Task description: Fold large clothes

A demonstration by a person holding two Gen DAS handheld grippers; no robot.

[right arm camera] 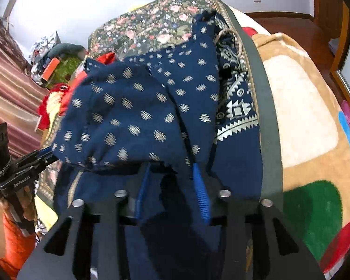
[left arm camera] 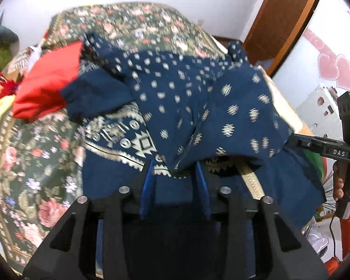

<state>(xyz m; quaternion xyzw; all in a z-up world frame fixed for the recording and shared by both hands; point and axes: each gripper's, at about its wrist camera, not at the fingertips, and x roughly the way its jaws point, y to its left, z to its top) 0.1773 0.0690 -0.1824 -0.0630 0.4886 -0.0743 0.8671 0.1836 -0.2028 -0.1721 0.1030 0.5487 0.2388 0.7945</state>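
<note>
the navy dress (left arm camera: 175, 98) with small silver motifs and a silver zigzag border lies in a loose heap on the flowered bedspread (left arm camera: 35, 154), its top layer folded over toward the near edge of the bed. the left gripper (left arm camera: 175, 170) points down at that near fold; its blue fingers (left arm camera: 149, 186) stand apart, with the hem of the cloth draped over their tips, and the pads do not press on it. the right gripper (right arm camera: 172, 175) is placed the same way further along the fold, its blue fingers (right arm camera: 200, 193) spread and cloth lying loose between and over them. a red garment (left arm camera: 46, 86) lies beside the dress on the bedspread. a tan blanket (right arm camera: 303, 116) with coloured patches covers the bed beyond the bedspread's dark border. an orange sleeve (right arm camera: 14, 240) shows behind the left gripper in the right wrist view.
</note>
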